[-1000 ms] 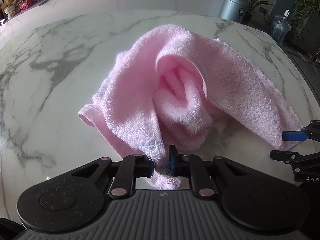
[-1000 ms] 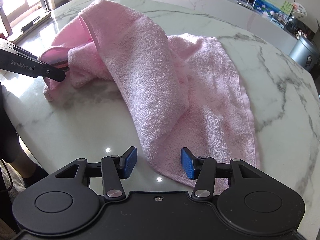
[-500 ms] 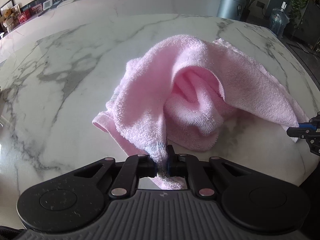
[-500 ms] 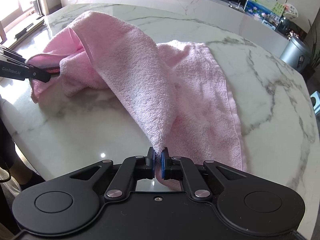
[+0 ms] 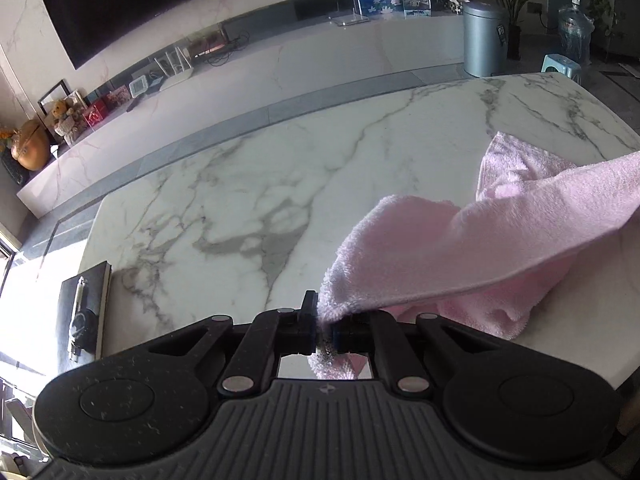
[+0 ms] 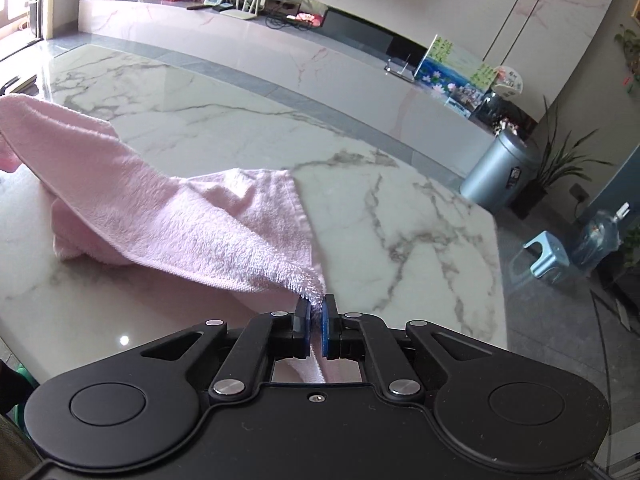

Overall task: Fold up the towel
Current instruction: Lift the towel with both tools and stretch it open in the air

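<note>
A pink terry towel (image 5: pixel 472 248) hangs stretched between my two grippers above a white marble table (image 5: pixel 248 208). My left gripper (image 5: pixel 324 326) is shut on one corner of it, and the towel runs off to the right. In the right wrist view the towel (image 6: pixel 168 216) runs off to the left, and my right gripper (image 6: pixel 316 322) is shut on another corner. The towel's lower part sags and rests on the table (image 6: pixel 400 216). Neither gripper shows in the other's view.
A dark notebook with a pen (image 5: pixel 82 312) lies at the table's left edge. Beyond the table stand a long marble bench (image 6: pixel 280 52), a grey bin (image 6: pixel 498 168), a blue stool (image 6: pixel 546 254), a water bottle (image 6: pixel 598 236) and plants.
My right gripper closed on the towel's near corner. Both grippers then rose and drew apart, and the bunched towel has lifted and stretched out between them.
</note>
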`<control>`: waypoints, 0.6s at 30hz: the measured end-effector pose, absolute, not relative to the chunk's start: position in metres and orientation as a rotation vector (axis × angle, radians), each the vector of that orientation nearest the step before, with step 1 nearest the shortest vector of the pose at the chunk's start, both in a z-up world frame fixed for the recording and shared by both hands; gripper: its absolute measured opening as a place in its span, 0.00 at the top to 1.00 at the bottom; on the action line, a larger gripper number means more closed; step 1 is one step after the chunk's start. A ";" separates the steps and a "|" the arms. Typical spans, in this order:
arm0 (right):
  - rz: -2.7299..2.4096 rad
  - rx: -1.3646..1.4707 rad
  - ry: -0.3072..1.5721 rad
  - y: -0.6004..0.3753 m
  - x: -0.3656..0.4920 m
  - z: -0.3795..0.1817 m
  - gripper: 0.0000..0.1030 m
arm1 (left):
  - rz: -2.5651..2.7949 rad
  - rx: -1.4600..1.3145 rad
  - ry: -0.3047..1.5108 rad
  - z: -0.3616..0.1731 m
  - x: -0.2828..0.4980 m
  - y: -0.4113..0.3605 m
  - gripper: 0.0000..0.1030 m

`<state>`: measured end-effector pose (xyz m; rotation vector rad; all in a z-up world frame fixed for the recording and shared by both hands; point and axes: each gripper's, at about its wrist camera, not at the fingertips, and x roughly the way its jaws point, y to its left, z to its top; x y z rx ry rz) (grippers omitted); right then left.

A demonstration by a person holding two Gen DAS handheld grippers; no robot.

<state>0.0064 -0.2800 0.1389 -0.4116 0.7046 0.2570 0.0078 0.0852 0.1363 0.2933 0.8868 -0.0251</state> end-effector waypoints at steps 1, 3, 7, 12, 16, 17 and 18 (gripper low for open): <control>0.245 -0.416 0.688 -0.283 0.006 0.147 0.97 | -0.020 0.306 0.866 0.146 0.007 0.086 0.95; 0.222 -0.426 0.656 -0.289 0.006 0.162 0.97 | -0.013 0.324 0.826 0.163 0.003 0.087 0.95; 0.193 -0.418 0.555 -0.291 -0.007 0.203 0.97 | -0.004 0.347 0.745 0.195 -0.001 0.084 0.95; 0.168 -0.433 0.423 -0.289 -0.030 0.251 0.97 | 0.022 0.340 0.633 0.232 -0.008 0.080 0.95; 0.162 -0.436 0.369 -0.292 -0.041 0.276 0.97 | 0.033 0.340 0.560 0.258 -0.016 0.079 0.95; 0.163 -0.434 0.370 -0.293 -0.041 0.277 0.97 | 0.034 0.345 0.545 0.263 -0.017 0.079 0.95; 0.164 -0.433 0.370 -0.293 -0.040 0.278 0.97 | 0.036 0.348 0.533 0.268 -0.018 0.078 0.95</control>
